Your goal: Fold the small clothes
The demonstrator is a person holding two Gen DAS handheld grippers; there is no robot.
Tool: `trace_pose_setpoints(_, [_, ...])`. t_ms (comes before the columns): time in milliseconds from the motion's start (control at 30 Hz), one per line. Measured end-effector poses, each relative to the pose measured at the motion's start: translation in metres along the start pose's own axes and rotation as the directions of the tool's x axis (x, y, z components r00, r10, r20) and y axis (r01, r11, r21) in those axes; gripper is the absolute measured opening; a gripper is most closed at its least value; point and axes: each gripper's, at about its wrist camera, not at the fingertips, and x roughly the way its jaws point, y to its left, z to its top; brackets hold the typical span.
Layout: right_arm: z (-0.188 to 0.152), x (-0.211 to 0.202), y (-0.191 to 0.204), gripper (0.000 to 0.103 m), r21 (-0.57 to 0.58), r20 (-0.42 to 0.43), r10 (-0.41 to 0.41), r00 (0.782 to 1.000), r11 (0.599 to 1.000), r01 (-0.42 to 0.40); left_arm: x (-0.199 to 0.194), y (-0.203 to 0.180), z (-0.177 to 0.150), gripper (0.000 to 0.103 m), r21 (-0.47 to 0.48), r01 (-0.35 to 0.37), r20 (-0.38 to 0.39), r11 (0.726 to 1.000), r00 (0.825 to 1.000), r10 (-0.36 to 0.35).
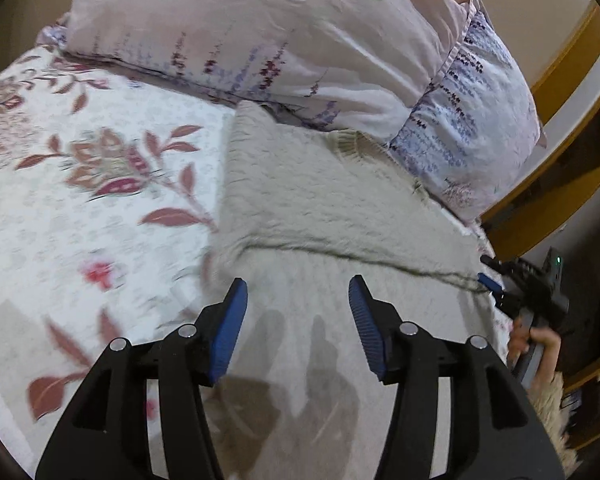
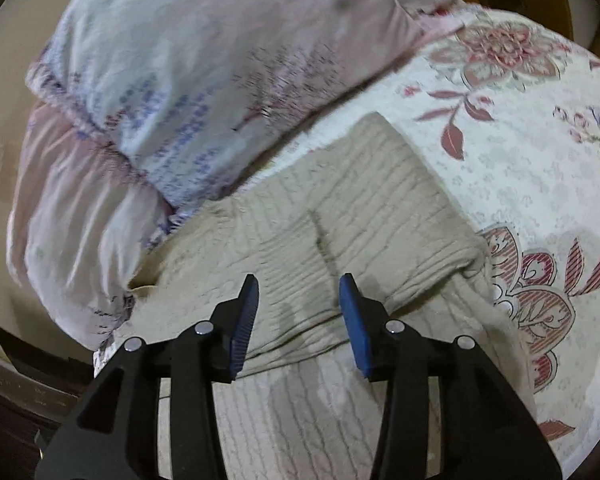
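A cream knitted sweater (image 1: 312, 208) lies flat on the flowered bedspread (image 1: 80, 208), its top edge against the pillows. My left gripper (image 1: 298, 292) hovers over the sweater's lower part, open, nothing between its blue pads. The right gripper (image 1: 496, 288) shows at the sweater's right edge in the left wrist view, held by a hand (image 1: 528, 344). In the right wrist view the sweater (image 2: 340, 216) has a sleeve folded across its body. My right gripper (image 2: 299, 288) stands open just above that fold, with no cloth pinched.
Two lilac-printed pillows (image 1: 260, 32) lie stacked behind the sweater. The bedspread (image 2: 520, 140) stretches beyond the sweater. A wooden bed frame (image 1: 560, 80) borders the bed's far side, with a fluffy rug (image 1: 548, 400) on the floor below.
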Motion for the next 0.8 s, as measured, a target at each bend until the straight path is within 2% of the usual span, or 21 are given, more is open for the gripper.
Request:
trace_pose_setpoints(100, [-0.006,0.007,-0.009,0.041,0.024,-0.029,-0.013,1.000,1.000,0.013,-0.007,0.009,-0.009,0.056,0.003,-0.026,-0.022,1.000,0.999,0.027])
trace_pose_setpoints(133, [-0.007,0.009,-0.009,0.033,0.014,-0.025,-0.011,1.000,1.000,0.011,-0.009,0.012,-0.012,0.056,0.000,-0.031,-0.028,1.000,0.999,0.031])
trace_pose_setpoints(167, [-0.009,0.010,-0.006,0.007,-0.013,-0.024,-0.009,1.000,1.000,0.009,-0.010,0.015,-0.014,0.056,-0.004,-0.035,-0.034,0.999,0.999,0.035])
trace_pose_setpoints(233, [-0.010,0.010,-0.004,0.007,-0.038,-0.015,0.010,1.000,0.999,-0.010,-0.013,0.019,-0.020,0.056,-0.015,-0.034,-0.045,0.999,0.998,0.033])
trace_pose_setpoints(300, [-0.007,0.005,-0.004,0.007,-0.052,0.046,-0.019,0.999,0.998,0.021,-0.016,0.022,-0.026,0.056,-0.024,-0.027,-0.056,0.999,0.998,0.025])
trace_pose_setpoints(367, [-0.003,0.011,-0.008,0.007,-0.038,0.036,-0.037,0.999,0.999,0.038,-0.019,0.024,-0.032,0.056,-0.042,-0.011,-0.060,0.999,0.998,0.009])
trace_pose_setpoints(467, [-0.004,0.014,-0.013,0.018,-0.031,-0.026,-0.035,0.999,0.999,0.034,-0.025,0.025,-0.041,0.056,-0.058,0.008,-0.061,0.998,0.998,-0.012])
trace_pose_setpoints(500, [-0.005,0.009,-0.014,0.032,-0.032,-0.034,-0.028,0.999,0.999,0.027,-0.027,0.025,-0.045,0.056,-0.059,0.012,-0.060,0.998,0.998,-0.015])
trace_pose_setpoints(533, [-0.006,0.003,-0.014,0.039,-0.041,-0.041,-0.019,0.999,0.999,0.018,-0.030,0.025,-0.048,0.056,-0.059,0.014,-0.060,0.998,0.998,-0.017])
trace_pose_setpoints(567, [-0.009,-0.009,-0.014,0.053,-0.065,-0.044,0.014,0.999,0.998,-0.017,-0.032,0.024,-0.051,0.056,-0.057,0.016,-0.060,0.998,0.998,-0.019])
trace_pose_setpoints(600, [-0.011,-0.019,-0.013,0.060,-0.088,-0.041,0.032,0.999,0.996,-0.036,-0.035,0.023,-0.055,0.056,-0.054,0.021,-0.062,0.998,0.998,-0.024])
trace_pose_setpoints(700, [-0.020,-0.055,-0.016,0.061,-0.181,-0.032,0.047,0.998,0.982,-0.052,-0.041,0.021,-0.064,0.056,-0.061,0.051,-0.071,0.997,0.996,-0.055])
trace_pose_setpoints(800, [-0.029,-0.086,-0.033,0.061,-0.226,-0.041,0.012,0.999,0.974,-0.021,-0.049,0.020,-0.076,0.056,-0.078,0.097,-0.083,0.992,0.991,-0.104])
